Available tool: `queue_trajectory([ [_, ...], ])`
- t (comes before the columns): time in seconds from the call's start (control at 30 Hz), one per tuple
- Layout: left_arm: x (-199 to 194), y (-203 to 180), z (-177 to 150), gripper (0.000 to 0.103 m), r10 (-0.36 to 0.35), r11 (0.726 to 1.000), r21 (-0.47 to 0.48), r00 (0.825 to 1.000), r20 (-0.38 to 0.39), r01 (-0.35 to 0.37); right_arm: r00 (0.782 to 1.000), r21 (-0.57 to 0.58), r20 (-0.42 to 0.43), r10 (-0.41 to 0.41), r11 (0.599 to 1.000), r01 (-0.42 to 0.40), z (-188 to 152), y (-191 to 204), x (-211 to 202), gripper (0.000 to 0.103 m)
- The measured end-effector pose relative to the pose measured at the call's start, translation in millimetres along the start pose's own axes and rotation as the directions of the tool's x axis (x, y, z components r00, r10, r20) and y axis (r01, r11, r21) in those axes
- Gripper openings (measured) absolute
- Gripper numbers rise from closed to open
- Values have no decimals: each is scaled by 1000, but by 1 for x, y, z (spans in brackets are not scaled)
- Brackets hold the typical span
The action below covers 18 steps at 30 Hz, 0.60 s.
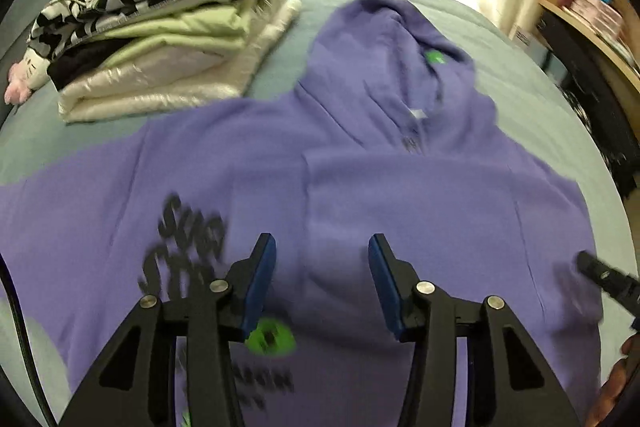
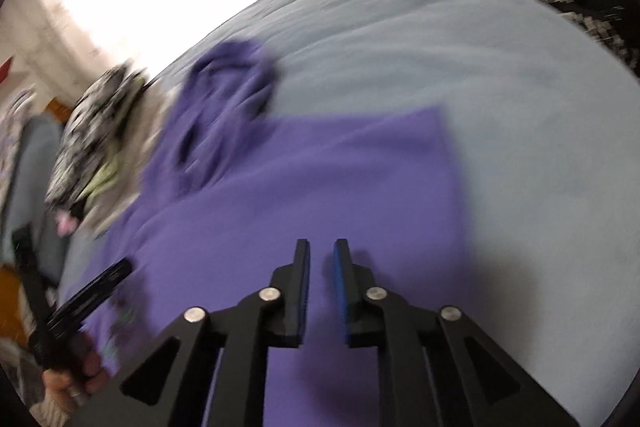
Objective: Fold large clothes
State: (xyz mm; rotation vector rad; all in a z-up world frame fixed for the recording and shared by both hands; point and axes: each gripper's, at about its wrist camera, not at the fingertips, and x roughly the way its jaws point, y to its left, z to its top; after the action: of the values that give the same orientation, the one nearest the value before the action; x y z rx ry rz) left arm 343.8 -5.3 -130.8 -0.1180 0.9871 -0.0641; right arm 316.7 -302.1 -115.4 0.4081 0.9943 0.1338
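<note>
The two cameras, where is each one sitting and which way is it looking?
Left wrist view: sits on the left gripper, jaws wide open, looking across the purple hoodie toward its hood and the pile of folded clothes; the right gripper's tip shows at the right edge.
Right wrist view: sits on the right gripper, jaws slightly apart, looking over the hoodie's right side and the bed; the left gripper and hand show at lower left.
Both views share the hoodie, pile and bed.

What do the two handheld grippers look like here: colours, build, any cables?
Both the left gripper and right gripper are black linkage frames with triangular cut-outs and silver pivot pins. Their fingers carry blue pads on the inner faces. A dark cable runs along the left view's edge.
</note>
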Motion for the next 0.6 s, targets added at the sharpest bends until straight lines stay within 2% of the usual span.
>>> queue_trajectory([
  [0.07, -1, -4, -13, 47, -2, 1000, 6, 1000, -24, 2, 998, -31, -52, 24, 999, -25, -17, 14, 6, 19],
  [0.13, 0, -5, -22, 48, 30, 999, 17, 999, -32, -29, 997, -61, -78, 4, 998, -9, -33, 20, 10, 19],
  [0.2, 4, -2, -26, 52, 38, 999, 10, 998, -42, -38, 998, -60, -67, -6, 998, 2, -38, 13, 6, 19],
  [0.27, 2, 8, -27, 52, 15, 999, -29, 999, -43, -16, 999, -14, -46, -9, 1000, 8, -43, -1, -2, 19],
  [0.37, -4, 14, -27, 52, 35, 998, -47, 998, -44, -37, 994, 27, 16, -111, 993, 110, -51, -33, -21, 19],
  [0.4, -4, 15, -27, 52, 36, 998, -48, 998, -43, -38, 992, 43, 25, -120, 992, 119, -56, -43, -25, 18],
  [0.5, -10, 18, -31, 52, 38, 998, -47, 998, -44, -40, 998, 127, 36, -46, 991, 41, -64, -67, -37, 16],
  [0.6, -17, 18, -35, 52, 38, 998, -47, 998, -46, -41, 996, 126, 43, -76, 990, 70, -68, -63, -39, 16],
])
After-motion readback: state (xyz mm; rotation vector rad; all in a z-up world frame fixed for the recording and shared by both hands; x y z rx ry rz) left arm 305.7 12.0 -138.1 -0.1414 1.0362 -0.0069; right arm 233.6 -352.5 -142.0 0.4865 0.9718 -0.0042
